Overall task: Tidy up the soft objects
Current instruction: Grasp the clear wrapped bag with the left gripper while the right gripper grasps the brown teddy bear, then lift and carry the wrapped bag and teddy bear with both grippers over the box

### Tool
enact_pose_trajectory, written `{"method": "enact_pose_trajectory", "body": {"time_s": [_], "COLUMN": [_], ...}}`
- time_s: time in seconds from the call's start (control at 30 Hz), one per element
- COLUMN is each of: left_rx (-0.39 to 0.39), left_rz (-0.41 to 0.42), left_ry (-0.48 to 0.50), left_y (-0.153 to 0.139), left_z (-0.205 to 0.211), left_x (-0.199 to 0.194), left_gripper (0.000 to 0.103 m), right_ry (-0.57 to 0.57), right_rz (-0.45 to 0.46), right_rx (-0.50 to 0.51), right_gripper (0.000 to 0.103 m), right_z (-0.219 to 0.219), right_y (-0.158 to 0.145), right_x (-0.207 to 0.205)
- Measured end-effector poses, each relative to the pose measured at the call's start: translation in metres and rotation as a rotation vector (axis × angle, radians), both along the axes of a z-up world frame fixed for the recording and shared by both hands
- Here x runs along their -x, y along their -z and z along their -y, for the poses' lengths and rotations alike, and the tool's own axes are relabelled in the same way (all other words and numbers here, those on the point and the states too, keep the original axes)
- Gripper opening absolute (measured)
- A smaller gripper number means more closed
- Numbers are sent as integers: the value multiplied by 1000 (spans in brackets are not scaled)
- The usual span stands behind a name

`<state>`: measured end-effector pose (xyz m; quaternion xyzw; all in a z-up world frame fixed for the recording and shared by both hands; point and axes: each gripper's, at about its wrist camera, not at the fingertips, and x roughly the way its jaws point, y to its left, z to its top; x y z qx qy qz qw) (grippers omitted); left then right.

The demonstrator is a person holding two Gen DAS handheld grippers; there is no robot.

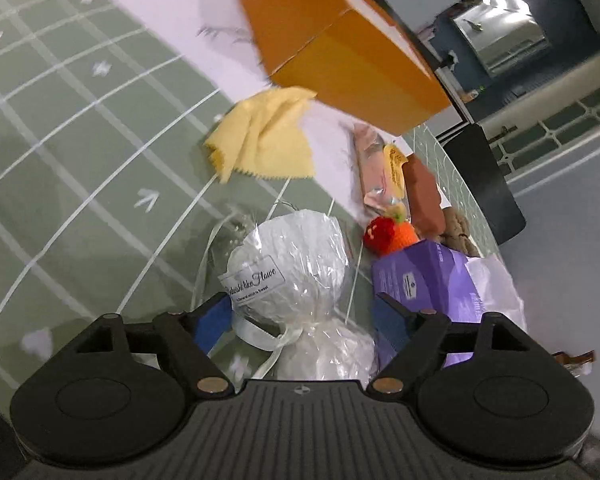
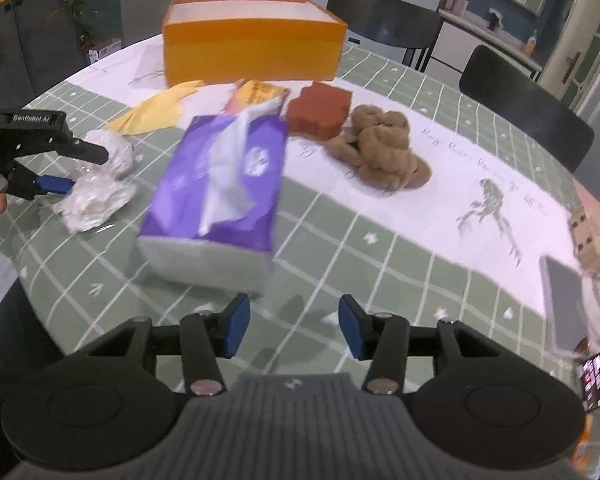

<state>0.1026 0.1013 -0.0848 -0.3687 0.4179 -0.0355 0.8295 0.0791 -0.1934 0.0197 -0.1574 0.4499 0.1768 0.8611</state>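
Left wrist view: the left tool [image 1: 300, 316] stands spread around a crinkly cellophane bundle [image 1: 296, 268], pads not pressing. Right tool [image 2: 292, 330] hangs half spread and empty, before a soft purple tissue pack [image 2: 220, 196].

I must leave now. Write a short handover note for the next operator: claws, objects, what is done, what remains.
Left claw: open, around the cellophane-wrapped white bundle, pads not pressing.
Right claw: open, empty, above the table near the purple tissue pack.
Yellow cloth, red-brown sponge and tan plush lie on the table before the orange box.
Done: no item is seen in the box.
Left: all soft items.
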Motion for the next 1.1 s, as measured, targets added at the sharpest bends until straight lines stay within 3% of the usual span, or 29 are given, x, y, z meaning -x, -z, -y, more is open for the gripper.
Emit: {"method": "enact_pose_trajectory", "body": {"time_s": [0.13, 0.27, 0.33, 0.4, 0.7, 0.8, 1.1], "left_rx": [-178, -312, -288, -283, -298, -306, -321], "left_rz": [34, 64, 77, 79, 80, 83, 89], "left_ry": [106, 175, 194, 213, 233, 241, 274], "left_y": [-6, -8, -7, -7, -8, -8, -8], "left_z": [22, 33, 29, 26, 15, 16, 16], "left_x": [-16, -26, -30, -34, -43, -44, -47], "left_gripper": [94, 72, 57, 55, 54, 54, 54], "right_ry": [22, 83, 121, 143, 134, 154, 206], "right_rz": [9, 16, 20, 25, 47, 45, -2], "right_rx": [37, 30, 2, -36, -116, -124, -111], "right_gripper": [52, 55, 61, 65, 67, 77, 75], "right_z": [14, 32, 39, 42, 25, 18, 9], "right_y": [2, 12, 16, 19, 34, 41, 73], "right_x": [-30, -68, -87, -105, -182, -206, -259]}}
